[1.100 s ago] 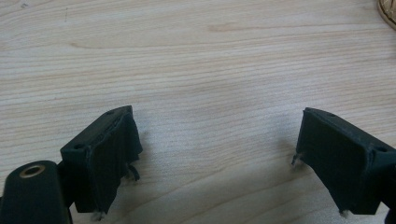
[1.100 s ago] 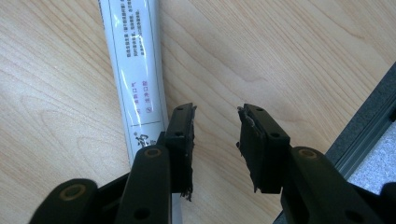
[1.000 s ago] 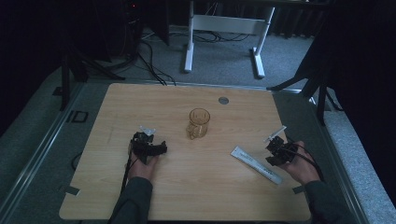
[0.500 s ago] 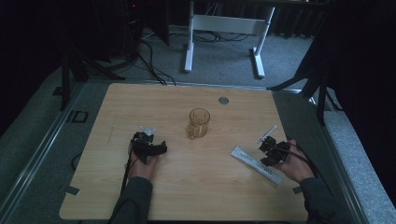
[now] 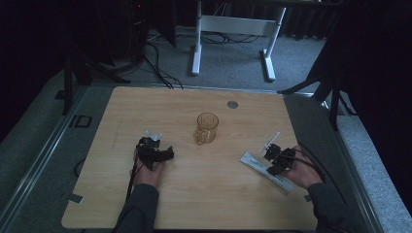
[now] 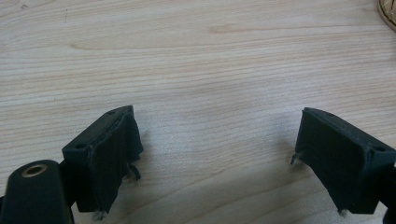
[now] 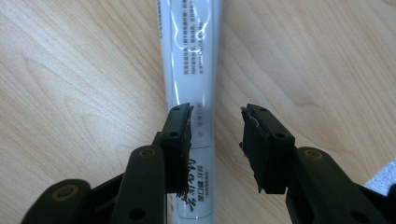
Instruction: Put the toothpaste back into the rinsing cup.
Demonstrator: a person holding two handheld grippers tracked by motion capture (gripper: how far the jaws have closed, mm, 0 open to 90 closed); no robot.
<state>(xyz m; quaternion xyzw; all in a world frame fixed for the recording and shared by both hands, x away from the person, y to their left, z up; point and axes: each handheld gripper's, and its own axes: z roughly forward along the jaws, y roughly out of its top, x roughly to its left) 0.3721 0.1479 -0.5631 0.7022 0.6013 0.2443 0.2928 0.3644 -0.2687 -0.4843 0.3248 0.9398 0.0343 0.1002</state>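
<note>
High view: wooden table (image 5: 204, 204) with a person's two forearms coming in from the near edge, one gripper in each hand. The right gripper (image 5: 273, 160) sits over a long white packet (image 5: 265, 170), which lies flat on the table toward the near right corner, running diagonally from upper left to lower right. Right gripper view: the white packet (image 7: 191, 70) runs lengthwise away from the camera, printed with small dark text, glossy wrapper catching a streak of light. The right gripper (image 7: 215, 126) is unclenched, jaws apart with a clear gap; the left-hand jaw overlaps the packet's edge and the other stands over bare wood just beside it. The pads do not press on the packet, so nothing is grasped. Whether the jaw tips touch the table cannot be told. Left gripper (image 5: 154, 151) rests on the table left of centre, well apart from the packet. Left gripper view: left gripper (image 6: 217, 135) is released, jaws spread wide with only bare wood grain between them. A clear amber glass mug (image 5: 206, 128) stands upright near the middle of the table, between the two grippers and farther from the person. A small round grey disc (image 5: 232, 104) lies near the far edge.
</note>
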